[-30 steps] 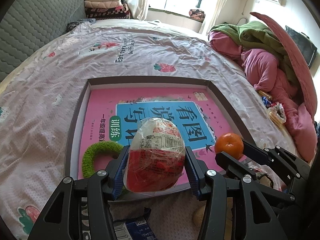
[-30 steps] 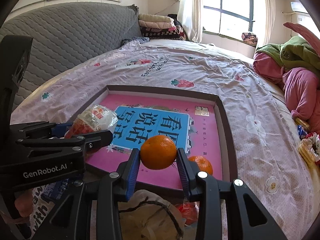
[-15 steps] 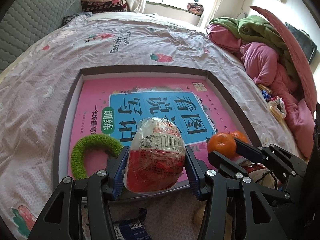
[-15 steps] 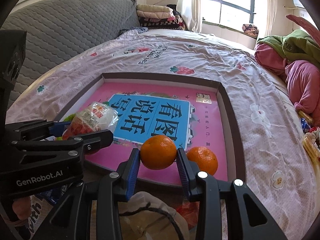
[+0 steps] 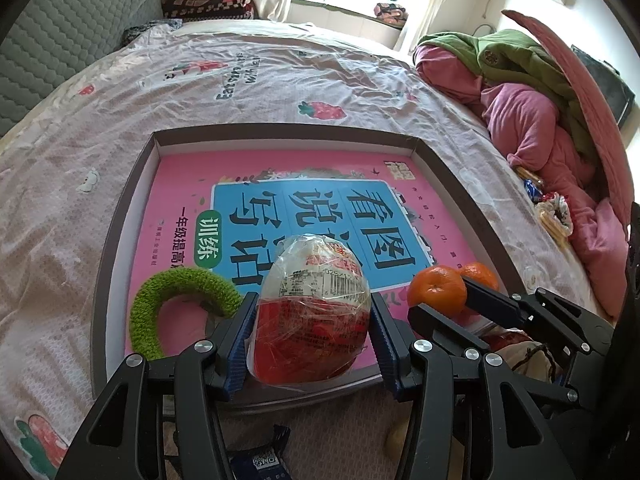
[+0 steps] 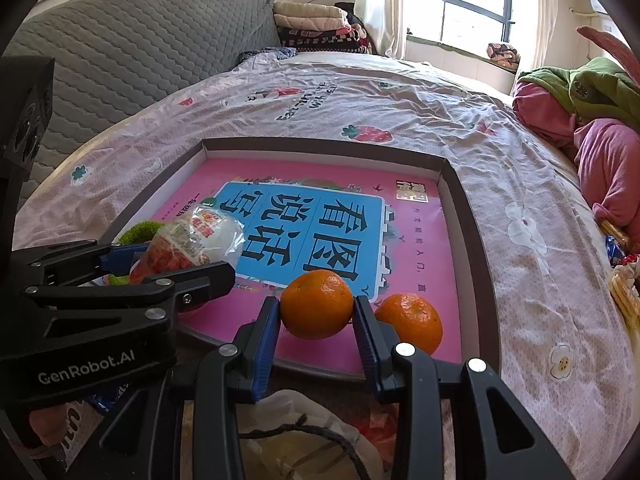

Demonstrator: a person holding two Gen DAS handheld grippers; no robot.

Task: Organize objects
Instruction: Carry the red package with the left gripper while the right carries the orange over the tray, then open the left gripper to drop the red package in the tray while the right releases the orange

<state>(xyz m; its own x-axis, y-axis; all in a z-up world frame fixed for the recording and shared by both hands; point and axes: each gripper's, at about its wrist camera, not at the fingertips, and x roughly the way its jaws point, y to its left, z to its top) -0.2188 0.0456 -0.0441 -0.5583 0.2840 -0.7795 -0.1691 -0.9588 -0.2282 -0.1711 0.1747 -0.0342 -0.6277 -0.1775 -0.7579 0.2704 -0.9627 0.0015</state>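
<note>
My left gripper [image 5: 312,328] is shut on a plastic-wrapped snack pack [image 5: 314,312], red and white, held over the near edge of a shallow brown box lid [image 5: 120,216] lined with a pink book. My right gripper [image 6: 316,316] is shut on an orange [image 6: 317,303], held just above the book near the lid's front right. The snack pack also shows in the right wrist view [image 6: 192,240]. A second orange [image 6: 410,322] lies on the book beside the held one. A green fuzzy ring [image 5: 176,300] lies in the lid's front left.
The lid sits on a bed with a pink strawberry-print sheet [image 5: 240,80]. A white drawstring bag [image 6: 304,436] and a blue packet [image 5: 260,456] lie below the grippers. Pink and green bedding [image 5: 532,92] is piled at right, with snack packets [image 5: 552,208] beside it.
Both grippers have moved forward over the lid, each keeping its hold. The held orange has come down beside the second orange; the green ring has come further into view.
</note>
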